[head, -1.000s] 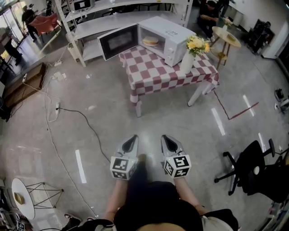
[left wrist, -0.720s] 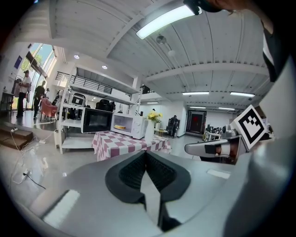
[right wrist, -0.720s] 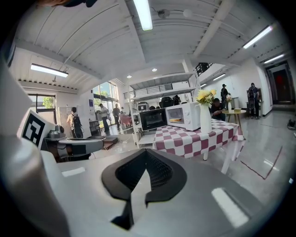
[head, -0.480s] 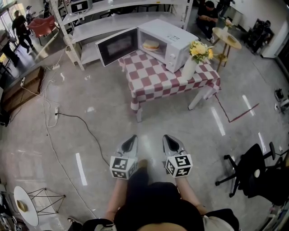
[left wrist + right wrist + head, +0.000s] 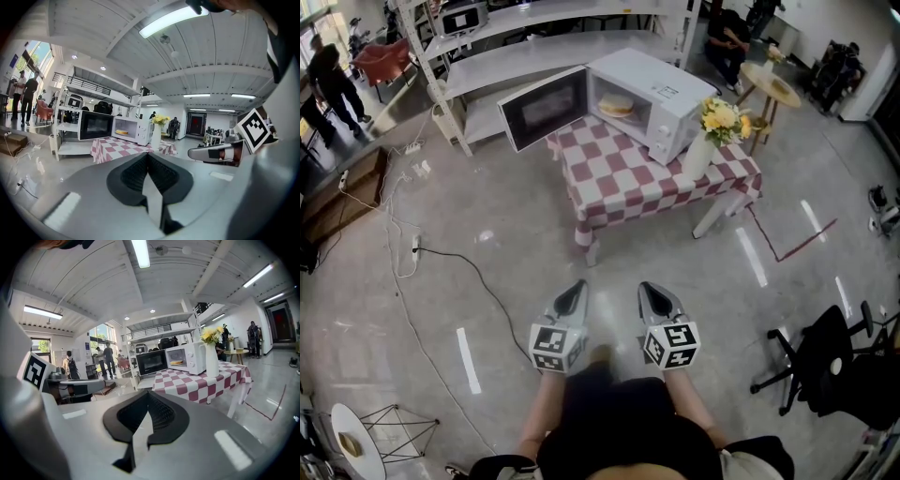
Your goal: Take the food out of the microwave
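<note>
The person stands on the grey floor (image 5: 497, 281), well apart from the surface (image 5: 649, 180), which carries a red and white checked cloth. Both tools are low in front of the body, side by side, and they point toward the surface.

The left tool (image 5: 577, 287) has its jaws pressed together with nothing between them. In the left gripper view the dark pads (image 5: 133, 176) meet at the tip. The right tool (image 5: 644, 286) is also closed and empty, and its pads (image 5: 161, 414) touch each other in the right gripper view.

On the surface sits a white microwave (image 5: 666, 82). Its door (image 5: 546, 108) is swung open toward the left. The food (image 5: 616, 105), a flat round yellowish piece, lies inside the microwave chamber.

Just beside the microwave, at its right, stands a white vase (image 5: 697, 155) with yellow flowers. A white shelf rack (image 5: 534, 42) is behind the surface. A black office chair (image 5: 825, 361) is on the floor at the right.
</note>
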